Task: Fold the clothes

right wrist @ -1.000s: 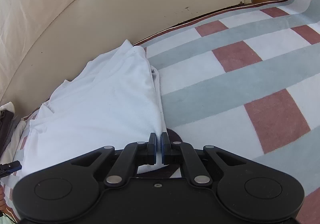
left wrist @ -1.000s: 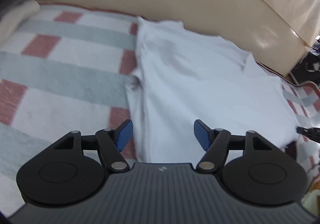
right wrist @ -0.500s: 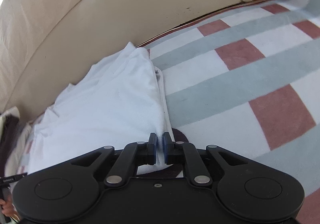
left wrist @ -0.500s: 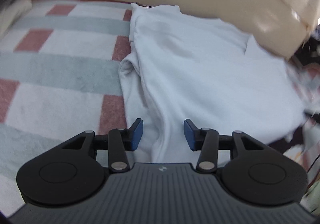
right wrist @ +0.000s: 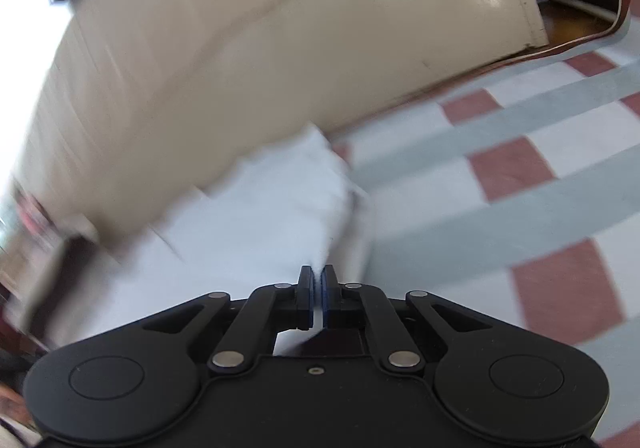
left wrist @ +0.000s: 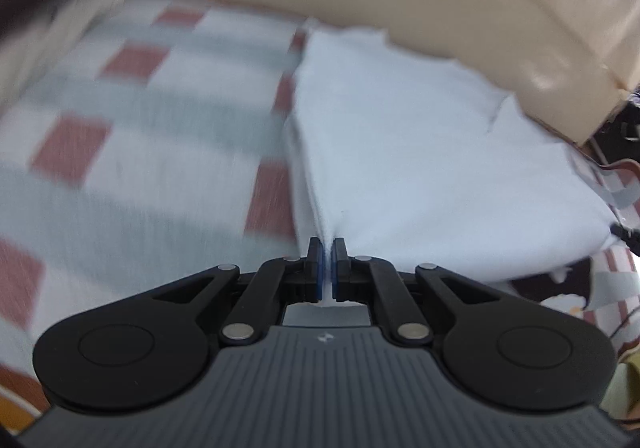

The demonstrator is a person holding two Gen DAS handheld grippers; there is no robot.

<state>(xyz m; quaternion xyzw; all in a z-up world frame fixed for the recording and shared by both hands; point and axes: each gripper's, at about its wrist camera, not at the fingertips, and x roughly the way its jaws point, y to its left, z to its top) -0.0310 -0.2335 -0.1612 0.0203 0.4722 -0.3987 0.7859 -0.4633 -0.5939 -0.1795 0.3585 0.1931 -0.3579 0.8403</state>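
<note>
Your left gripper [left wrist: 328,244] is clenched on the near left edge of the white garment [left wrist: 420,152], its blue-padded fingers [left wrist: 318,264] pressed almost together with a thin ridge of cloth pinched between them. Your right gripper [right wrist: 319,272] is clamped the same way on the garment's [right wrist: 256,224] near right edge, a narrow sliver of white fabric showing in the slit between the pads.

The garment is one piece of soft, matte white cloth, lying mostly flat on the rug [left wrist: 132,152] with its far edge up against the base of the sofa [left wrist: 460,0]. From each pinch point the fabric rises into a taut crease that runs away from the fingers. Along its left side the cloth looks doubled, a second layer showing just under the top one.

The rug is a low, fuzzy pile in a check of white, grey-green bands and dull red squares. The sofa is smooth, cream and faintly glossy, with a curved front. Both views are motion-blurred, the right wrist view more so on its left side.
</note>
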